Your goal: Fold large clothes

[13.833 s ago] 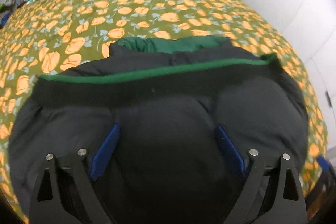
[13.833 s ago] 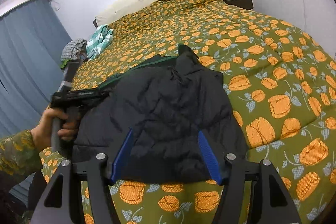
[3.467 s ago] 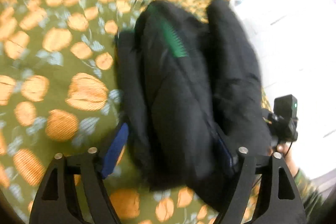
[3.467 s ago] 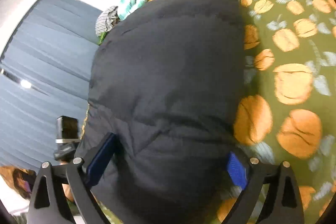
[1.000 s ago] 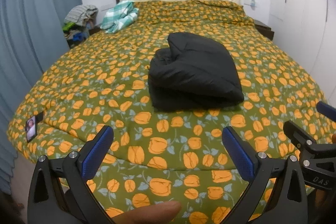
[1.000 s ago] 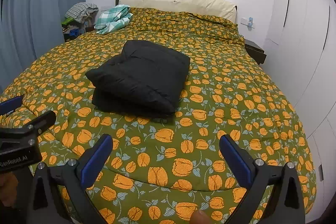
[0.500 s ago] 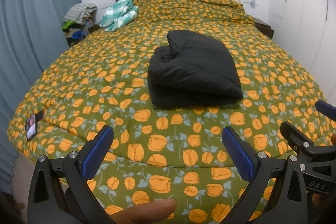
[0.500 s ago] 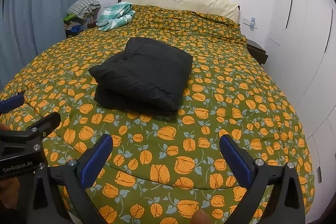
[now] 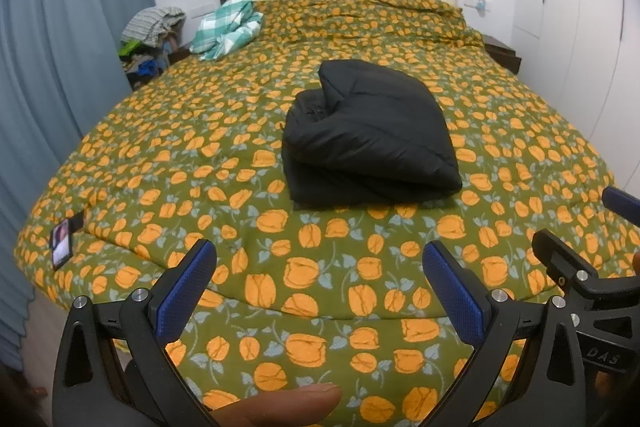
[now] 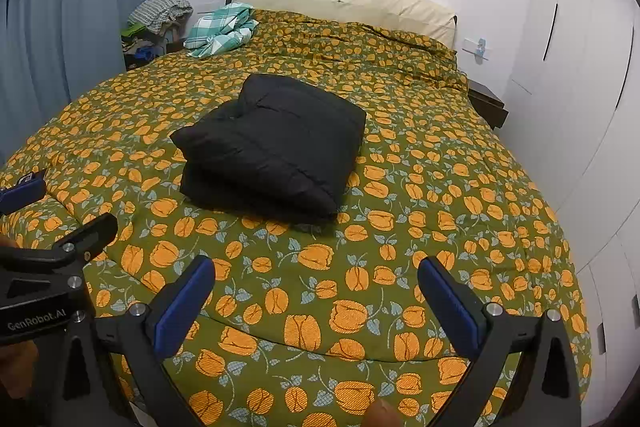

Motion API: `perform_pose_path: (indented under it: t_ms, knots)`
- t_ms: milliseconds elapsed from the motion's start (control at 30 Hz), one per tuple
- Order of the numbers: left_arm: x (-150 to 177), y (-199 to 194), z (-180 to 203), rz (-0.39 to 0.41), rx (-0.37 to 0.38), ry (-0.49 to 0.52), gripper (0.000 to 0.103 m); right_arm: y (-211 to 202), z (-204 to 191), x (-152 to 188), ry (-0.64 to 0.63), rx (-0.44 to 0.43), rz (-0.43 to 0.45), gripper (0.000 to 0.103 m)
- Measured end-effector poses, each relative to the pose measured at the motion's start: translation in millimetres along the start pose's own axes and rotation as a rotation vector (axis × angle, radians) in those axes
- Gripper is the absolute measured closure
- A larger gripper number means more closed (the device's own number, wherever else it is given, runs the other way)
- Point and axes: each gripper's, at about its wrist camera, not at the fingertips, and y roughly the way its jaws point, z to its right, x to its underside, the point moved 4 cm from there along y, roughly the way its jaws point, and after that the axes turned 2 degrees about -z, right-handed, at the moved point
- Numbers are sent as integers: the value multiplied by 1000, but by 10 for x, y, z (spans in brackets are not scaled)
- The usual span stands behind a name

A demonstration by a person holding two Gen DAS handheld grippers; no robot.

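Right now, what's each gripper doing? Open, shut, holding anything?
Left gripper: jaws open, holding nothing, back from the folded black jacket.
Right gripper: jaws open, holding nothing, also clear of the jacket.

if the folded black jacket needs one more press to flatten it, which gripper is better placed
Probably the left gripper, though narrowly. In its view the folded black jacket sits almost dead ahead; from the right gripper it lies off to the left. Both grippers are open, empty and held back from the bed.
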Motion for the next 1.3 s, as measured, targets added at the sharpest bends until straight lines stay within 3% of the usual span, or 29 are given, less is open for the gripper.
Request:
perform_pose_path:
  t_ms: [700, 1300]
  knots:
    - [-11, 1, -14, 4, -7, -5, 1, -23, -14, -23, 16, -12, -24, 0]
    - [45, 47, -36, -16, 1, -24, 1, -21, -47, 4, -12, 27, -25, 0]
